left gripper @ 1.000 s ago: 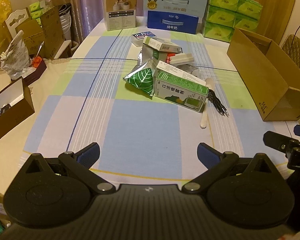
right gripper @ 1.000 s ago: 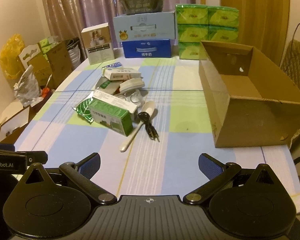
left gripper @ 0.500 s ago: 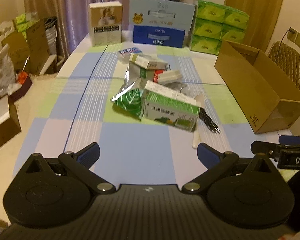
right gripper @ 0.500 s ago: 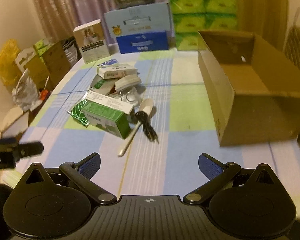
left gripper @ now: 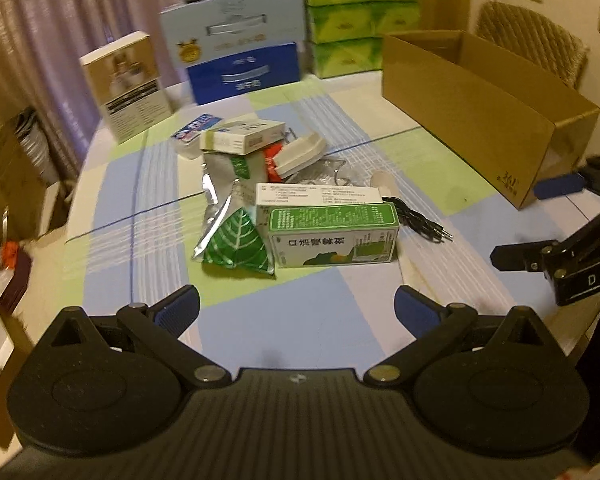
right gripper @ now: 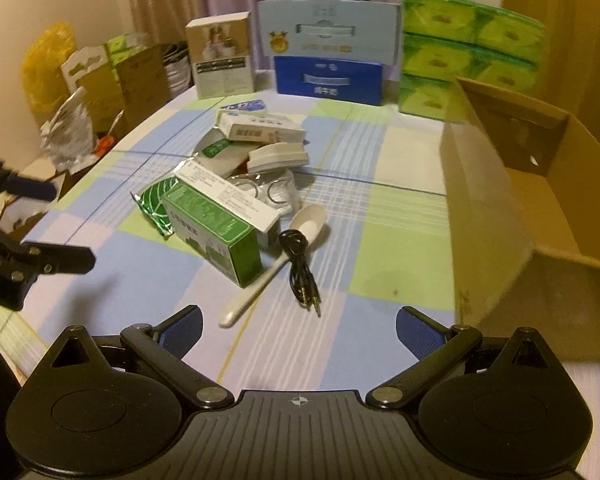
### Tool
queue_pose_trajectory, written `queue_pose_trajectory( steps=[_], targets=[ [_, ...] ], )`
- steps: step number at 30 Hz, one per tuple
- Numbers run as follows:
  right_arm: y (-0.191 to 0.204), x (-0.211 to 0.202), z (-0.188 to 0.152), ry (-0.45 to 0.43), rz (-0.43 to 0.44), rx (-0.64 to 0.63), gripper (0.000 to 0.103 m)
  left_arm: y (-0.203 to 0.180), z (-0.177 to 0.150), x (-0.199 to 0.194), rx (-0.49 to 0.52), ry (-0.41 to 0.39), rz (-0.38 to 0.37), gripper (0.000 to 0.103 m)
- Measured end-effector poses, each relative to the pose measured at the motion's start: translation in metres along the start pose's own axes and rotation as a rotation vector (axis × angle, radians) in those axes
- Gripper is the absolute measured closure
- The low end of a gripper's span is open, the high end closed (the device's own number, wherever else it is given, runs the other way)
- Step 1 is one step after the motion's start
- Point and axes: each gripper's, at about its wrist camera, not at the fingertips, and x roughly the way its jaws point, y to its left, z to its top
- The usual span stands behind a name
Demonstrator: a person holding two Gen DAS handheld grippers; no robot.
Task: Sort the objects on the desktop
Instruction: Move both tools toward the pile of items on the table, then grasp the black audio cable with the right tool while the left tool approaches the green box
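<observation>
- Left wrist view: left gripper (left gripper: 296, 307) jaws wide apart, empty, facing green carton (left gripper: 333, 234).
- Right gripper (right gripper: 298, 327) jaws likewise spread, empty, near black cable (right gripper: 300, 265).

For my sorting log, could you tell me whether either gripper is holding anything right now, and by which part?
Nothing is held. The left gripper and right gripper are both open and empty, short of the pile.

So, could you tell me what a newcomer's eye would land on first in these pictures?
Probably the jumbled pile at the middle of the checked tablecloth, fronted by a green and white carton with a white spoon and a coiled black audio cable just to its right. Next comes the big open cardboard box along the table's right side. Both the left gripper and the right gripper hang open and empty in front of the pile.
</observation>
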Motion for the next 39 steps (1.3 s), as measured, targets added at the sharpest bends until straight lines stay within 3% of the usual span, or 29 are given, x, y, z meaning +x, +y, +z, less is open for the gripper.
queue_pose_trajectory(
  steps=[9, 14, 24, 32, 36, 39],
  targets=[
    [-0.010, 0.039, 0.010, 0.056, 0.019, -0.092, 0.029, -0.002, 0.007, 0.037, 0.270, 0.003, -0.077, 0.002],
    [-0.016, 0.063, 0.018, 0.094, 0.036, -0.127, 0.048, -0.005, 0.014, 0.051, 0.405, -0.019, -0.135, 0.010],
    [-0.015, 0.100, 0.033, 0.150, 0.086, -0.229, 0.064, -0.013, 0.031, 0.079, 0.672, -0.048, -0.229, 0.019],
    [-0.017, 0.110, 0.032, 0.187, 0.084, -0.246, 0.085, -0.020, 0.037, 0.105, 0.794, -0.007, -0.279, 0.025],
    [-0.022, 0.106, 0.031, 0.204, 0.060, -0.212, 0.089, -0.023, 0.041, 0.111, 0.795, 0.029, -0.278, 0.042],
    [-0.027, 0.100, 0.029, 0.222, 0.049, -0.183, 0.089, -0.025, 0.042, 0.109, 0.778, 0.037, -0.274, 0.047]
  ],
)
